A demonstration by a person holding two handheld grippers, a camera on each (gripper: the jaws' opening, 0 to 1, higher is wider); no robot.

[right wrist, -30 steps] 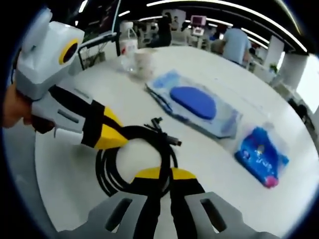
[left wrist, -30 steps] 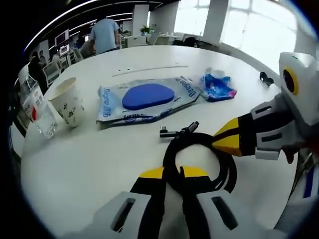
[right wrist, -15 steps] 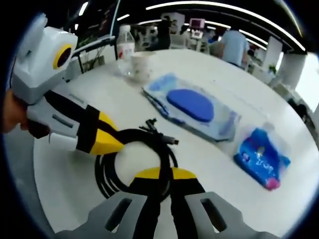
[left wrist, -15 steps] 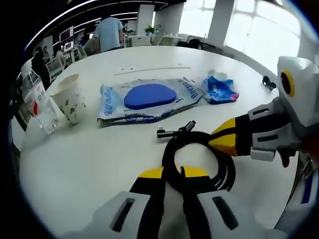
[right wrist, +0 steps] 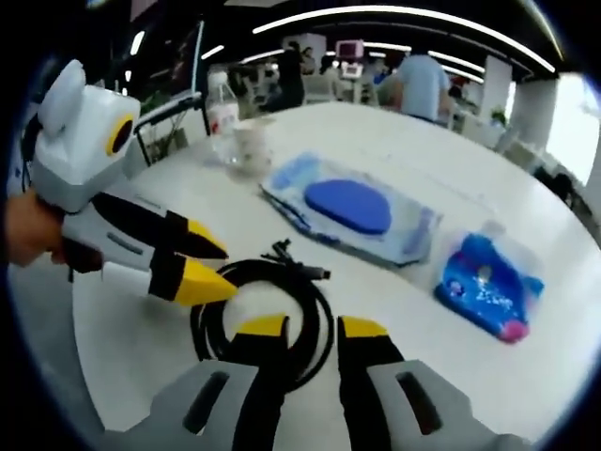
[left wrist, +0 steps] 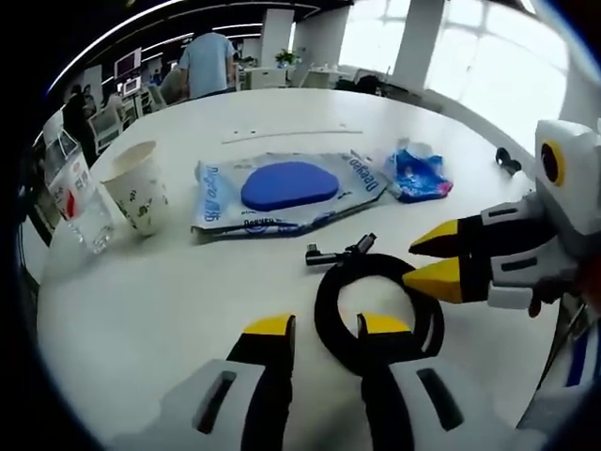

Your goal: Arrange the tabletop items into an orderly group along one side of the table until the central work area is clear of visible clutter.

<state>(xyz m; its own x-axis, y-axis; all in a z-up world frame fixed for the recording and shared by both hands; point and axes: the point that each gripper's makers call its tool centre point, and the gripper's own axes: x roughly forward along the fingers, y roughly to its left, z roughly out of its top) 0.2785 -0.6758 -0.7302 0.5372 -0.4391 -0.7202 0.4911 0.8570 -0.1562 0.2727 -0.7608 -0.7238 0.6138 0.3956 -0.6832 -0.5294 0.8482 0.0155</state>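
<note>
A coiled black cable [left wrist: 322, 310] lies on the white round table [left wrist: 150, 310]. My left gripper [left wrist: 326, 326] is open, its yellow-tipped jaws astride the coil's near arc. My right gripper [left wrist: 413, 261] comes in from the right, open, with its tips at the coil's far side. In the right gripper view the cable [right wrist: 258, 268] lies under my right gripper [right wrist: 312, 327], whose jaws straddle one arc. The left gripper [right wrist: 228, 272] points in from the left, open.
Beyond the cable lie a blue wet-wipes pack [left wrist: 282, 188] and a small blue packet [left wrist: 418, 174]. A paper cup [left wrist: 139, 195] and a clear bottle [left wrist: 80, 202] stand at the table's left edge. A small black object [left wrist: 507, 162] lies at the far right. People stand behind.
Both grippers were shut on the cable coil and have opened. The coil now rests loose on the table between their jaws.
</note>
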